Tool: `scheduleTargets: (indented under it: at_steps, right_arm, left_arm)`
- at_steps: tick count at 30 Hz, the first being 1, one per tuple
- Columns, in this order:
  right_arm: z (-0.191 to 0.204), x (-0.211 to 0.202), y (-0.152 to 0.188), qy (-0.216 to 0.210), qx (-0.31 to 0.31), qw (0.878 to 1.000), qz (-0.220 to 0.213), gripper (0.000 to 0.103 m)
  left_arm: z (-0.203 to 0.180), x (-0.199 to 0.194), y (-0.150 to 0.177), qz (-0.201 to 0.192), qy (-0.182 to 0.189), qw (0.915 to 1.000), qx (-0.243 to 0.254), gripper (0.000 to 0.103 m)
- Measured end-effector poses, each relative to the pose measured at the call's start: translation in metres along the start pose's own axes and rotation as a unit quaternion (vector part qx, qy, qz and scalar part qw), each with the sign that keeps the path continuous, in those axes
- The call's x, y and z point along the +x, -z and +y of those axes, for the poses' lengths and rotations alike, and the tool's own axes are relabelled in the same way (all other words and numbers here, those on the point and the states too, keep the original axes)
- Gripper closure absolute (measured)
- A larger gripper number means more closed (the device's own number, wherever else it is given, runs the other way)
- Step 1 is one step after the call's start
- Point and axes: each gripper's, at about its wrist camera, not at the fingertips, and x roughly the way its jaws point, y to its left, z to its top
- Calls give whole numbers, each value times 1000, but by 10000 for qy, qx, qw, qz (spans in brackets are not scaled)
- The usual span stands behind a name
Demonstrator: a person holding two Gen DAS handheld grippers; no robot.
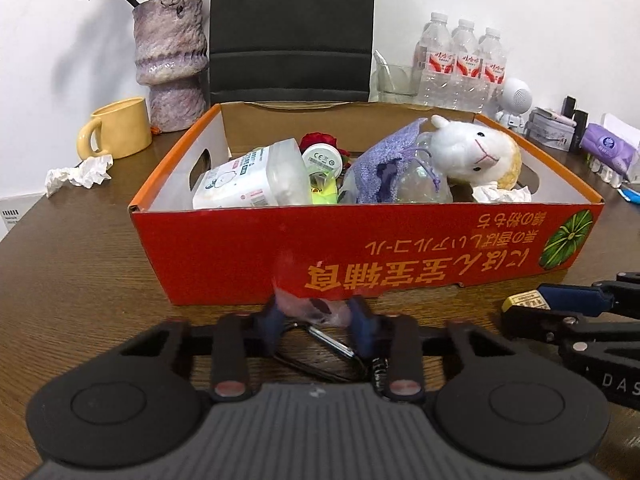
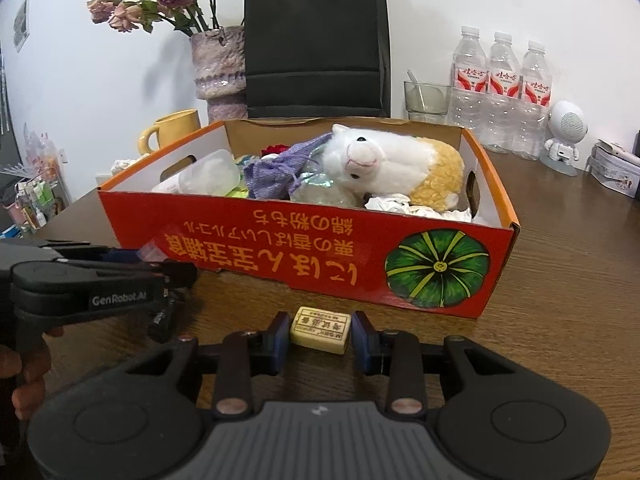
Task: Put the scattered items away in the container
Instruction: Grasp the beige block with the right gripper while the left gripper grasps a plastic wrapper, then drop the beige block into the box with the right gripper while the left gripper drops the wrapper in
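Observation:
The red cardboard box (image 1: 280, 248) stands on the brown table and holds a white plush sheep (image 1: 476, 150), a purple pouch (image 1: 384, 168), a wipes pack (image 1: 240, 180) and crumpled paper. It also shows in the right wrist view (image 2: 280, 240). My left gripper (image 1: 316, 312) is shut on a small clear plastic packet (image 1: 308, 304) with a carabiner (image 1: 332, 344) hanging under it, just in front of the box. My right gripper (image 2: 320, 330) has a yellowish eraser (image 2: 320, 330) between its blue pads, which touch its two ends, low over the table.
A crumpled tissue (image 1: 80, 172) lies left of the box by a yellow mug (image 1: 116, 128). A purple vase (image 1: 172, 60), a black paper bag (image 1: 292, 28), water bottles (image 1: 464, 56), a glass (image 1: 396, 80), a white speaker figure (image 1: 516, 100) and a tissue pack (image 1: 608, 148) stand behind and right.

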Motion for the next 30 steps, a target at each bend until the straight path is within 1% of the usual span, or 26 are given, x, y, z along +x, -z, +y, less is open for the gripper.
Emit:
scheduleTargets:
  at_steps: [5,10,16,19,20,23,26,27,30]
  right_arm:
    - [1,-2,0,-14,4,10000,-36,71]
    - [0,-3,0,-7,15,10000,-57,71]
    - [0,-6,0,9,25,10000,-93,71]
    - [0,-11,0,-29,5,9999,-142,71]
    - [1,-14,-1,-71,-1,9998,-189,71]
    - [2,-34,-9,-193,14,9985,-520,71]
    - [3,-49,-23,-202,-31,9963,-830,71]
    - [3,-52,-29,-202,-36,9956,-914,71]
    - [-1,-56,-51,-143,-60,9941,-1073,71]
  left_arm:
    - [3,-5,1,-46,163,9999,-10,92]
    - [4,-12,1,-181,273,9995,33,93]
    - [7,-23,1,-349,439,9984,-26,93]
    - [10,-35,1,-491,607,9969,-104,93]
    - [11,-41,1,-566,682,9960,-139,93]
    - [15,-59,-5,-826,905,9922,-214,93]
    - [20,-75,-19,-960,1299,9864,-317,93]
    - [22,-79,-25,-1014,1380,9847,-321,93]
    - [24,-88,-45,-1244,1432,9816,-232,93]
